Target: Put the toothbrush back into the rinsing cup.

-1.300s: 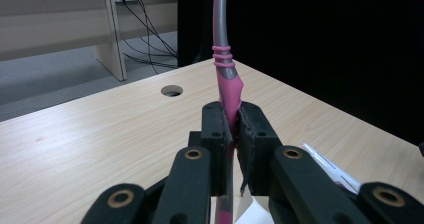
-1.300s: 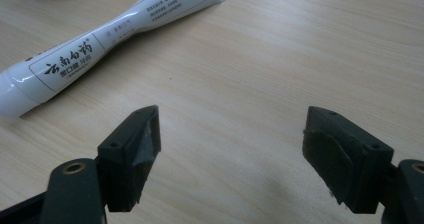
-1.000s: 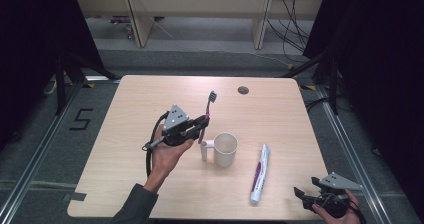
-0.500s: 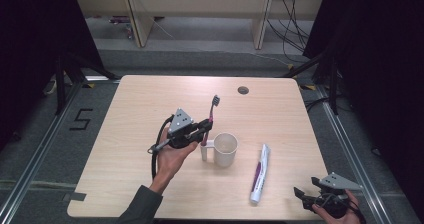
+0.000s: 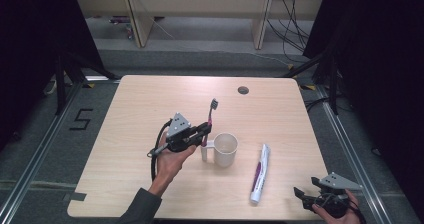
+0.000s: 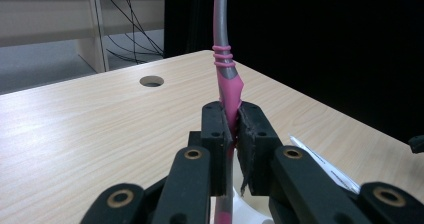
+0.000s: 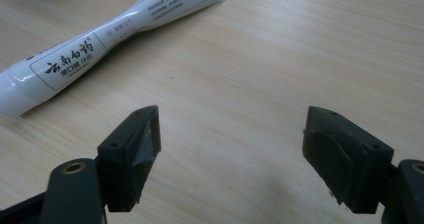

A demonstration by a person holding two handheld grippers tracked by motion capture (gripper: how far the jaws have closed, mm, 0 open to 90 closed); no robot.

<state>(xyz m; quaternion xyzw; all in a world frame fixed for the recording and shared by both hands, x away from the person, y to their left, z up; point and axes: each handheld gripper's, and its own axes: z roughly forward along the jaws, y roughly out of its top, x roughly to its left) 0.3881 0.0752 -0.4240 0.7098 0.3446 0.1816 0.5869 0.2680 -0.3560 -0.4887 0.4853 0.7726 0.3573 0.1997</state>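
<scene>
At the wooden desk [image 5: 150,114], my left gripper [image 5: 204,132] clamps a pink-and-grey toothbrush [image 5: 210,115] by its pink handle — jaws pressed tight on either side of it, as the left gripper view shows, with the grey neck [image 6: 220,14] rising between them. From the high view the toothbrush stands nearly upright, bristle head uppermost, just beside the handle of a white mug [image 5: 225,149] near the middle of the desk. The toothbrush's lower end hangs in front of the mug's rim [image 6: 250,211] in the left gripper view; whether it touches the mug I cannot tell. To the right of the mug lies a white toothpaste tube [image 5: 260,173] with a purple stripe, flat on the wood. My right gripper [image 5: 304,196] rests at the desk's near right corner — jaws spread wide over bare wood, holding nothing, the toothpaste tube [image 7: 110,34] lying just ahead of them.
</scene>
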